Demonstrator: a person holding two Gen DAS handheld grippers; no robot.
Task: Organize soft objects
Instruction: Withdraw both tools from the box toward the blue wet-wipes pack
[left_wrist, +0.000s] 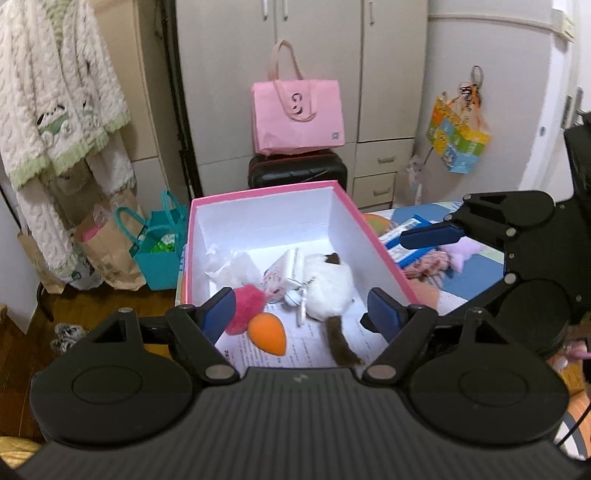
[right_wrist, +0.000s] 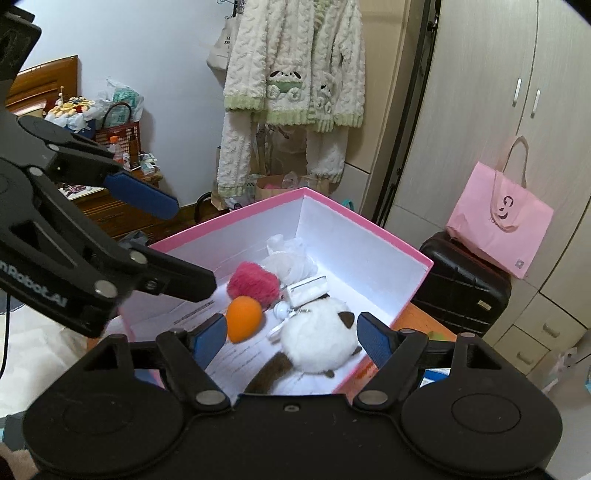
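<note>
Pink-rimmed cardboard box (left_wrist: 334, 186), white inside, lid off, rectangular, paper sheets with print lining its floor. Inside it: a round white fluffy plush (left_wrist: 328, 291) with dark brown ear patches and a brown furry tail (left_wrist: 338, 341) trailing toward the near wall; a smooth egg-shaped orange sponge (left_wrist: 267, 332); a shaggy magenta pom-pom (left_wrist: 247, 304) touching the sponge; crumpled white tissue (left_wrist: 231, 271) in the far left corner; a small white packet (left_wrist: 286, 267) and a metal clasp with a little round bell (left_wrist: 291, 297) just beside the plush. Left gripper (left_wrist: 301, 314) hovers over the near end of the box, blue-padded fingers (left_wrist: 218, 312) apart, nothing between them but air above the plush and sponge. Right gripper (right_wrist: 293, 338) likewise above the box from the other side, fingers (right_wrist: 373, 341) apart, empty. Each gripper shows in the other's view at the edge. Behind: glossy pink tote bag (left_wrist: 297, 116) on a black hard-shell suitcase (left_wrist: 297, 171), pale woodgrain wardrobe (left_wrist: 317, 74), cable-knit cream fleece garments (left_wrist: 55, 103) with green trim hanging, teal bag (left_wrist: 159, 254) on the wood floor.
</note>
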